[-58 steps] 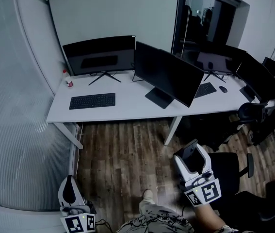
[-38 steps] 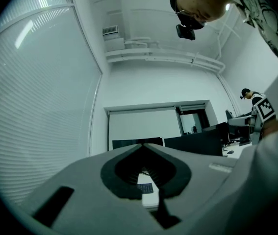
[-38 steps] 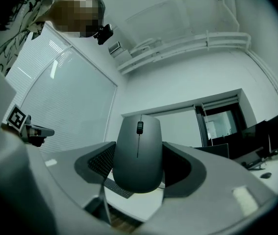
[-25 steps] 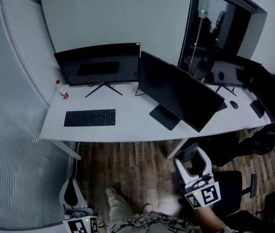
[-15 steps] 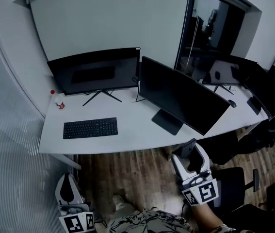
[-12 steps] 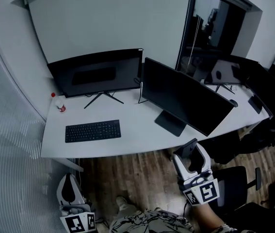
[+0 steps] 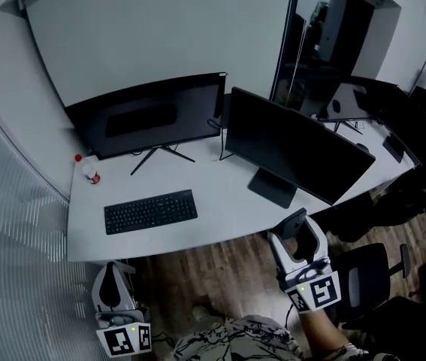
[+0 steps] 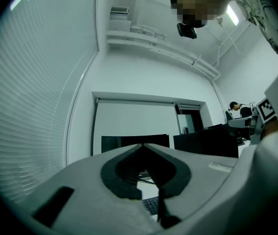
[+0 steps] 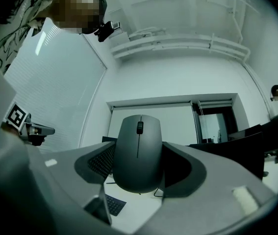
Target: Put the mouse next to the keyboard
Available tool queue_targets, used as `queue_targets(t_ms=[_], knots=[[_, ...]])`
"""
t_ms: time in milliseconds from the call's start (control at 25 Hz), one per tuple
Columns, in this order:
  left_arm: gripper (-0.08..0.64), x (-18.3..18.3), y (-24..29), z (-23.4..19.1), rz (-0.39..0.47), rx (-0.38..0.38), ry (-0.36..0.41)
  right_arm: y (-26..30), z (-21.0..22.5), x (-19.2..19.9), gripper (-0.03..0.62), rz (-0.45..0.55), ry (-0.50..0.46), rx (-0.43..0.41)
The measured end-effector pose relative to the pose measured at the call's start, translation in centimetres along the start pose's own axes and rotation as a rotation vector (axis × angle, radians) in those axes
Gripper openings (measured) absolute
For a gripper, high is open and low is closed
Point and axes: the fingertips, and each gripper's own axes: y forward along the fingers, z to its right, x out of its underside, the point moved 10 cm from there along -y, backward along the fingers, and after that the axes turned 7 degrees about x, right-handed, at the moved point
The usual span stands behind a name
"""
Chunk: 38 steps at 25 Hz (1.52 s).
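Observation:
A black keyboard (image 7: 151, 211) lies on the left part of the white desk (image 7: 220, 201), in front of the left monitor. My right gripper (image 7: 297, 235) hangs over the wooden floor just off the desk's front edge, right of the keyboard. It is shut on a grey mouse (image 9: 138, 153) that stands upright between its jaws (image 7: 294, 224). In the right gripper view the keyboard (image 9: 111, 204) shows low, beyond the right gripper (image 9: 139, 143). My left gripper (image 7: 112, 283) is below the desk's front left corner, its pads closed together on nothing (image 8: 143, 153). The keyboard (image 8: 151, 205) peeks under its tips.
Two dark monitors (image 7: 152, 115) (image 7: 295, 145) stand on the desk, the right one angled. A small red-capped bottle (image 7: 89, 171) sits at the far left. An office chair (image 7: 370, 277) is at my right. More desks with monitors (image 7: 363, 100) lie behind. A ribbed wall (image 7: 10, 224) runs along the left.
The desk has come nearer and lower in the head view as the person walked up to it. Both grippers keep their places at the bottom, the right one still holding the mouse.

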Motion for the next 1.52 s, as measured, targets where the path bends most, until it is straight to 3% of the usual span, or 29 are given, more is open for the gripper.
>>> queue_targets(t_ms=[200,520,1000,1520], knots=[[-0.006,1.7,3.0,-3.3,-0.021,0.061,-0.023,2.6,-2.8,1.5,0.299,-0.014,-0.017,0.029],[-0.006,2.8,6.0,-4.4,-0.034,0.060,-0.023,5.3,-3.0,3.2,0.299,-0.038,-0.037,0.020],[-0.006,3.0,15.2,-4.9,-0.021,0.014,-0.014,15.2,1.2,4.6,0.299,-0.006,-0.059,-0.028],[-0.006,4.0,22.8,-4.5,-0.056,-0.034,-0.022,23.2,4.9,7.2,0.299,-0.058,-0.036,-0.096]])
